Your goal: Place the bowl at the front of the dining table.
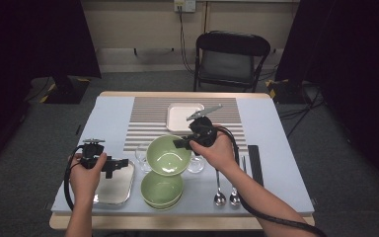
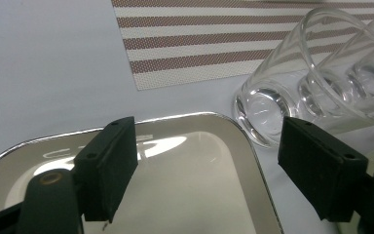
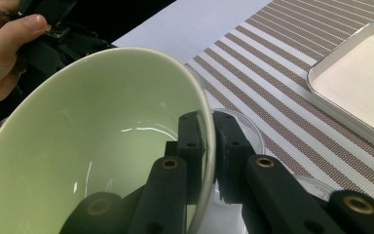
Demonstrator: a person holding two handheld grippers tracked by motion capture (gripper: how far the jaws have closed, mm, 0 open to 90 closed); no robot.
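The right gripper (image 3: 209, 161) pinches the rim of the tilted green bowl (image 1: 167, 154); that thin hold could slip, dropping the bowl onto the second bowl (image 1: 161, 190) or the glass (image 1: 141, 153) beside it. The left gripper (image 2: 207, 163) hovers with jaws spread over the steel tray (image 2: 190, 195).

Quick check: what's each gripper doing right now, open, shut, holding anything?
Left gripper: open, holding nothing, above the metal tray.
Right gripper: shut on the rim of the green bowl, which is lifted and tilted.

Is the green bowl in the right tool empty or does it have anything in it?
Empty. The right gripper view shows the green bowl with a bare glossy inside, right tool clamped on its rim.
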